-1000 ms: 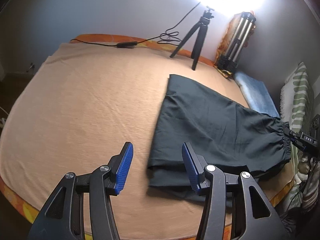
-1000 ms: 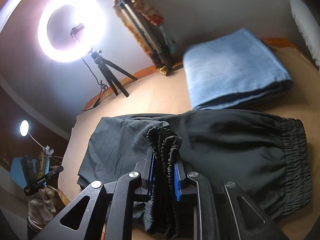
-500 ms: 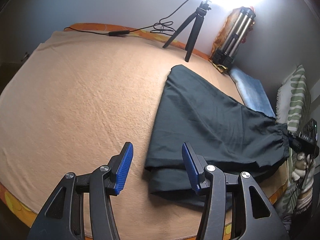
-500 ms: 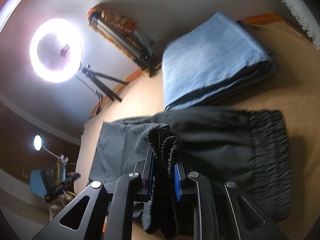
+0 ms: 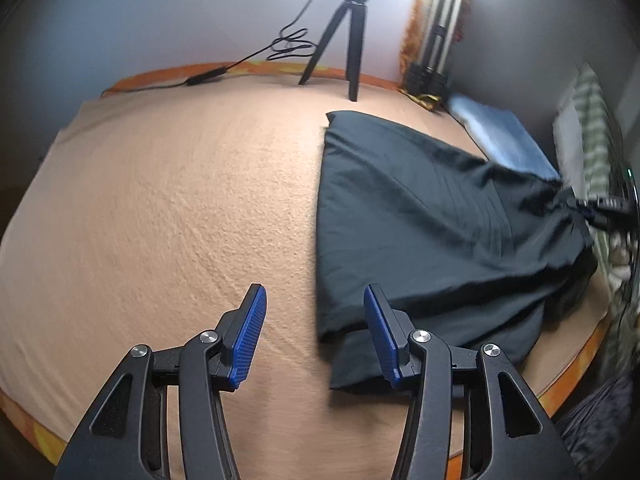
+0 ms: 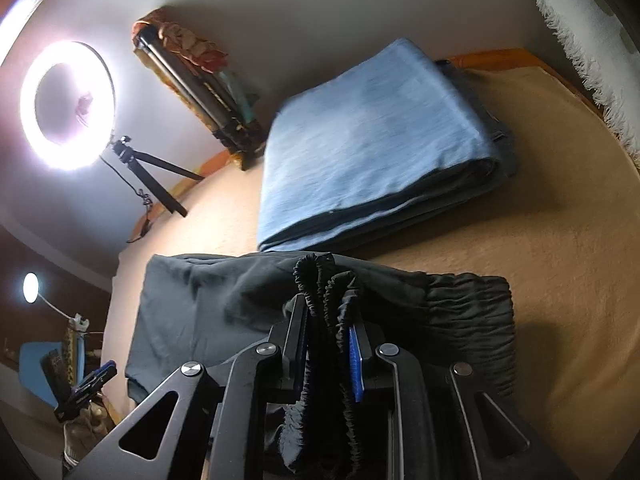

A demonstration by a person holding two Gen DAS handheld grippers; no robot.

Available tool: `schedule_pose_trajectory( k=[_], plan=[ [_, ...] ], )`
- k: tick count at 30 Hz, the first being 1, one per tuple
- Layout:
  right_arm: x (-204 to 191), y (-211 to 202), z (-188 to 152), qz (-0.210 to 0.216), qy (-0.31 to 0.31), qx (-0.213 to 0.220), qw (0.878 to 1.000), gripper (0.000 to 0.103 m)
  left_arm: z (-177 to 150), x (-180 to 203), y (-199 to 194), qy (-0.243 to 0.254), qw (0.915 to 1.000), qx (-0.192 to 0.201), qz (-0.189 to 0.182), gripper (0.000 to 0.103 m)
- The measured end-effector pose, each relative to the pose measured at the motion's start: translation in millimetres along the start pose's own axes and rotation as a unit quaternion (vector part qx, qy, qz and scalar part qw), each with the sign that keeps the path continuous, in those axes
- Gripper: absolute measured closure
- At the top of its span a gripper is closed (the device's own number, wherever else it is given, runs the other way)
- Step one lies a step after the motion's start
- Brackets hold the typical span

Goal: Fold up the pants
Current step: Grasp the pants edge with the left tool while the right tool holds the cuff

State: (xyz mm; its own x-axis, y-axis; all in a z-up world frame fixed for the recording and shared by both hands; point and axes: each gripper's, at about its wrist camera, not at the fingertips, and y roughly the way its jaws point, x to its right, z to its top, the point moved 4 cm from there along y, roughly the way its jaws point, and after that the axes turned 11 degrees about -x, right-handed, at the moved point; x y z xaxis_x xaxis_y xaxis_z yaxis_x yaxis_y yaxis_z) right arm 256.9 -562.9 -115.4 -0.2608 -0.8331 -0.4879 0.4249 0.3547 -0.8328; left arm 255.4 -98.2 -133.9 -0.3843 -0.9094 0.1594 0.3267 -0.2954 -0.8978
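- Here, dark pants (image 5: 432,224) lie on the tan blanket (image 5: 168,208), to the right side of it, near the front edge.
- The left gripper (image 5: 312,332) is about half open with nothing in it, by the pants' near corner.
- The right gripper (image 6: 329,354) has the bunched waistband (image 6: 324,300) between its pads, and its jaws are opening a little.
- A folded blue cloth (image 6: 372,140) lies just behind the pants.
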Motion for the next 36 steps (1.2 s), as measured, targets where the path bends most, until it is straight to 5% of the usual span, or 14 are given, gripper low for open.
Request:
schedule_pose_trajectory(
  k=[4, 7, 14, 22, 26, 30, 32, 36],
  plan=[
    [3.1, 5.4, -2.9, -0.027, -0.008, -0.01, 1.0, 0.078, -6.4, 4.3, 3.6, 0.044, 0.9989, -0.001, 0.018, 0.054],
    [5.8, 1.4, -4.6, -0.053, -0.003, -0.008, 0.999, 0.059, -10.4, 13.5, 7.4, 0.087, 0.9953, -0.002, 0.044, 0.054],
    [-26.1, -37.5, -21.2, -0.099, -0.059, 0.047, 0.992, 0.051, -8.7, 19.7, 19.0, 0.112, 0.9911, -0.003, 0.072, 0.054],
    [-115.1, -24.3, -41.1, -0.033, -0.168, 0.026, 0.985, 0.051, -5.3, 33.2, 24.6, 0.13, 0.9875, 0.011, 0.089, 0.054],
    [-151.9, -2.7, -49.0, 0.038, -0.182, -0.014, 0.982, 0.049, -2.8, 37.5, 26.6, 0.138, 0.9862, 0.015, 0.091, 0.054],
    [-193.6, 27.9, -73.2, 0.048, -0.229, -0.057, 0.971, 0.049, -0.6, 41.8, 29.3, 0.145, 0.9855, 0.018, 0.086, 0.072],
    [-203.7, 40.6, -79.7, 0.044, -0.241, -0.072, 0.967, 0.049, 0.0, 44.6, 32.3, 0.152, 0.9845, 0.019, 0.086, 0.088],
    [-210.2, 49.5, -77.0, 0.047, -0.231, -0.078, 0.969, 0.049, -2.4, 47.6, 31.3, 0.171, 0.9813, 0.019, 0.087, 0.099]
  ],
)
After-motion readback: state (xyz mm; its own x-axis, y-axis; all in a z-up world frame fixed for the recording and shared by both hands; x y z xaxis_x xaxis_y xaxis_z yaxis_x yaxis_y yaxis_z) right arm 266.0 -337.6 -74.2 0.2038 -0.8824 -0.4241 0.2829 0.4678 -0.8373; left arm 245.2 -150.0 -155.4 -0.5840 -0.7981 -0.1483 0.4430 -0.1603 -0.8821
